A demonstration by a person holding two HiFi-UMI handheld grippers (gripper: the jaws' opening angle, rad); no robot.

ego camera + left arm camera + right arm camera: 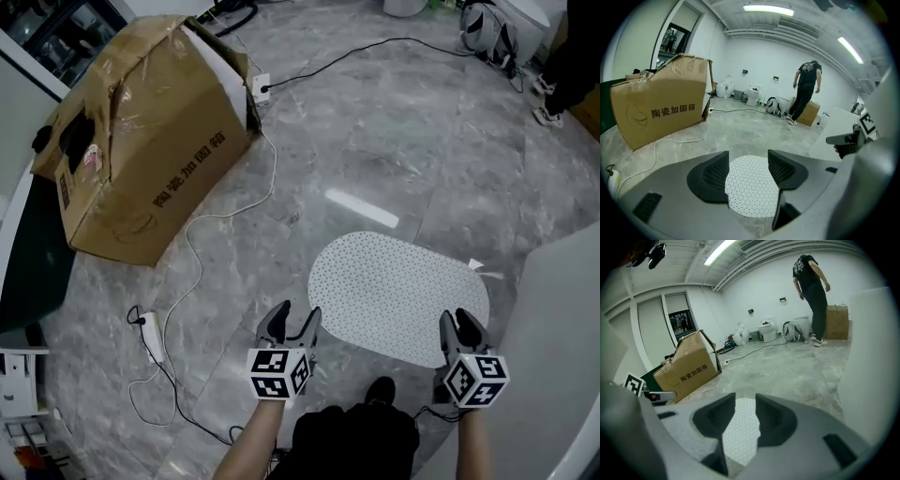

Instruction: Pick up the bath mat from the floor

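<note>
The left hand-held gripper (292, 320) and right hand-held gripper (459, 323) tilt down at the near edge of the bath mat (398, 291), jaws apart and empty. Only their views show a person (806, 89).

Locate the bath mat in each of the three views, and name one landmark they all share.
Head view: bath mat lies flat on the floor, lower centre-right.
Left gripper view: bath mat at bottom centre, seen between the open jaws.
Right gripper view: bath mat at bottom, just left of centre, between the parted jaws.
Shared landmark: cardboard box, left of the mat in every view.
</note>
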